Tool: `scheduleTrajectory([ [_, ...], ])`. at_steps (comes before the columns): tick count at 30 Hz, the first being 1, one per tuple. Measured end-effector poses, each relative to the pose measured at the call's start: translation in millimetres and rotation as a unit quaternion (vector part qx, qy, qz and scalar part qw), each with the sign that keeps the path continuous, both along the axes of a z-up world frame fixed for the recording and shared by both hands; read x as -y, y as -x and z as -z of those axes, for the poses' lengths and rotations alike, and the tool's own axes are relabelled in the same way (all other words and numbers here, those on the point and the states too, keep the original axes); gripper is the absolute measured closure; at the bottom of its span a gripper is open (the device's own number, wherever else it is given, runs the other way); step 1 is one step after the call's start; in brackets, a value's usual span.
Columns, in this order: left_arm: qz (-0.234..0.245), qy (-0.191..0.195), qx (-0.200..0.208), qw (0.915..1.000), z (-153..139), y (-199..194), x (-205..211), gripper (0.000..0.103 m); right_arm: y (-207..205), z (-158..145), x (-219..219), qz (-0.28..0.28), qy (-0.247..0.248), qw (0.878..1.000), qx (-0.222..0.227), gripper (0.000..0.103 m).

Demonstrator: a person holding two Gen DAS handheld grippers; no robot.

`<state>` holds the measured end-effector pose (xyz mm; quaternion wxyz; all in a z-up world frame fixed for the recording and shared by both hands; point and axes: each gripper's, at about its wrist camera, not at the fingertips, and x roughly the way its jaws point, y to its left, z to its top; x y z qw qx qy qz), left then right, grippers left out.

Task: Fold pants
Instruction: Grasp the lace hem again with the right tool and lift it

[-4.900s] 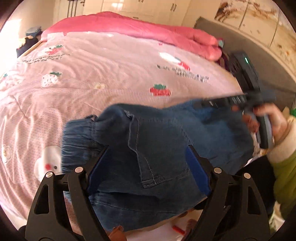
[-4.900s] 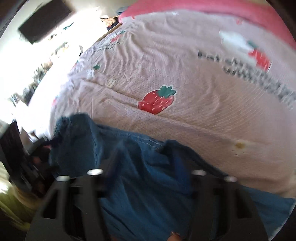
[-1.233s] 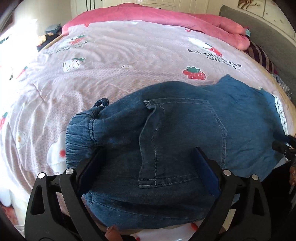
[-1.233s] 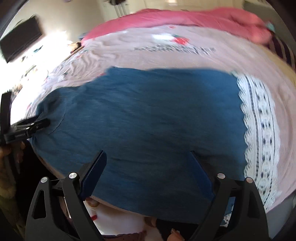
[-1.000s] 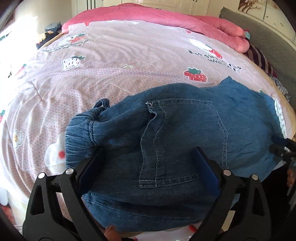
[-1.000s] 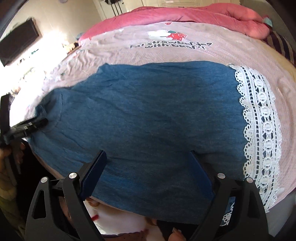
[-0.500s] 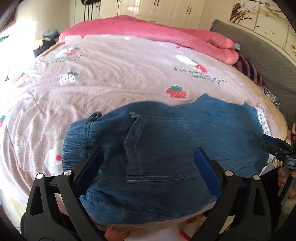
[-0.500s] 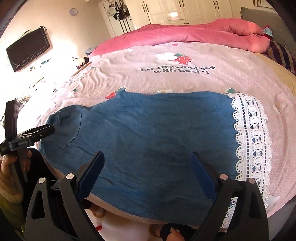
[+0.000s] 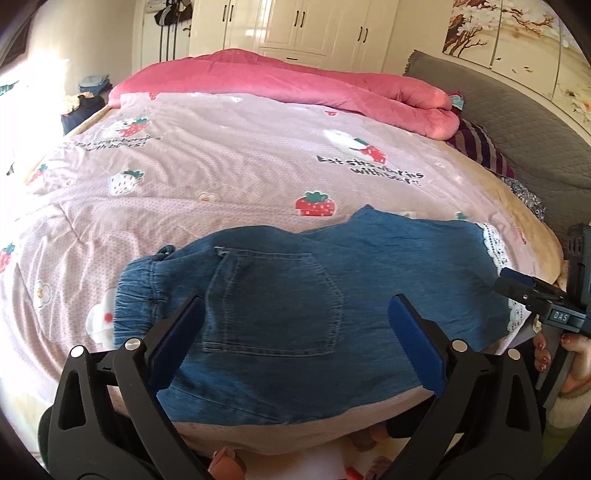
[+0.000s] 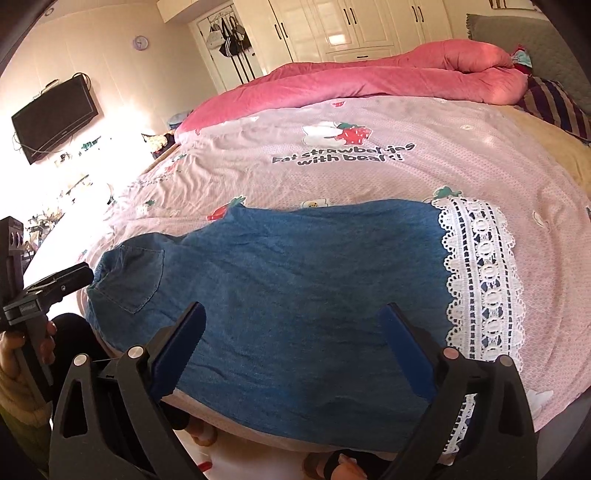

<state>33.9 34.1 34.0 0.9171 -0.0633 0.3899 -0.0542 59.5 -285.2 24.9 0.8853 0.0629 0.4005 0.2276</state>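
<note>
A wide bed is covered by a pale pink bedspread (image 9: 229,173) printed with strawberries, white bears and dark lettering. Along its far edge lies a rolled, deep pink quilt (image 9: 295,85). At the far right a striped pillow (image 9: 480,147) leans against a grey quilted headboard (image 9: 517,122). Cream wardrobes (image 9: 314,29) with dark handles line the far wall, and bags hang on hooks (image 10: 225,37) to their left. A flat television (image 10: 55,118) is mounted on the left wall, with a small round clock (image 10: 140,42) higher up.
</note>
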Motion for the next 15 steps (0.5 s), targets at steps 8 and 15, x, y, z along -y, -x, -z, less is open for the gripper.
scheduleTrajectory([
  [8,0.028,0.001,0.004,0.9996,-2.7,3.3,25.7,0.010,-0.4,-16.9,22.8,0.028,0.000,0.999,0.032,0.006],
  [15,0.072,0.000,0.011,0.9973,1.9,5.6,57.2,0.010,-3.2,-23.4,51.7,0.084,0.057,0.993,0.059,0.006],
])
